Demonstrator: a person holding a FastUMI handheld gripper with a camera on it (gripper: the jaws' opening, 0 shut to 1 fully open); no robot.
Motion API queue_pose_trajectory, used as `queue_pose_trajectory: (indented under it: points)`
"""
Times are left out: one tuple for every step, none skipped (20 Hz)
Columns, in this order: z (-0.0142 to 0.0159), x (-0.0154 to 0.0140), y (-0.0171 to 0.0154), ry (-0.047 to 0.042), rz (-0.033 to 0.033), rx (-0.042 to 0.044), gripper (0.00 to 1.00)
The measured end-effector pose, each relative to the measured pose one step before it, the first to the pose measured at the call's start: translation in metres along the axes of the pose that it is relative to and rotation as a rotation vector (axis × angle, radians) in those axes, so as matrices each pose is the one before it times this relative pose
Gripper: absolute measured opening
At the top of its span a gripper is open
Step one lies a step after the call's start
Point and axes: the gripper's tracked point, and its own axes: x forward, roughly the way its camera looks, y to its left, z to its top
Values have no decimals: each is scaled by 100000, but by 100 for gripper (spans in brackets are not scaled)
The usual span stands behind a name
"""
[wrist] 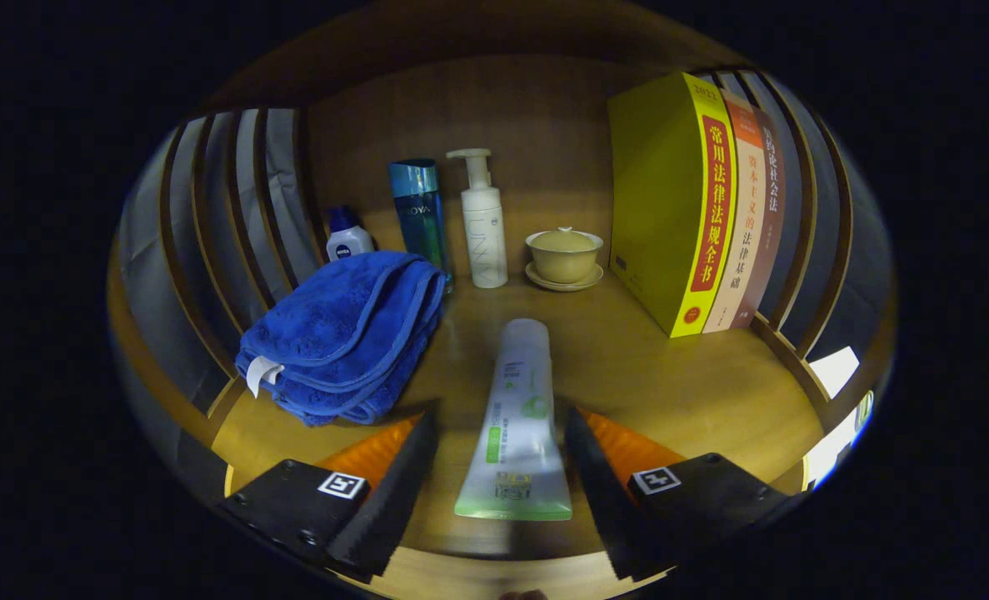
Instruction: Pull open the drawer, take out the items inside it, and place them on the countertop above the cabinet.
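A white tube with green print [521, 392] lies on the wooden countertop [677, 392], its cap pointing away from me and its flat crimped end nearest me. My gripper [501, 414] is open, one finger on each side of the tube's lower half. A narrow gap shows between each finger and the tube, so neither finger presses on it. A folded blue towel [344, 333] rests on the countertop just ahead of the left finger.
Along the back wall stand a small blue-capped bottle [347, 237], a teal bottle [419, 212], a white pump bottle [483, 221] and a lidded cup on a saucer [563, 254]. Upright books [686, 200] stand beyond the right finger. Slatted sides close both ends.
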Motion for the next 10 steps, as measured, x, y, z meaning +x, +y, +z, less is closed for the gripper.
queue_pose_trajectory:
  points:
    - [4, -138, 204, -132, 67, -590, 100]
    - [39, -122, 188, -471, 23, -438, 100]
    - [159, -371, -11, -749, -152, -372, 100]
    - [376, -481, -41, -1733, -397, -307, 100]
    - [610, -722, -165, -2291, -1181, -516, 100]
    - [610, -947, -264, -2325, -885, -321, 100]
    - [467, -1118, 125, -2177, 112, -83, 100]
    - [615, -1150, 50, -2208, 406, -125, 100]
    - [541, -1473, 219, -2267, 949, -208, 100]
    - [782, -1488, 393, -3456, 1708, -291, 100]
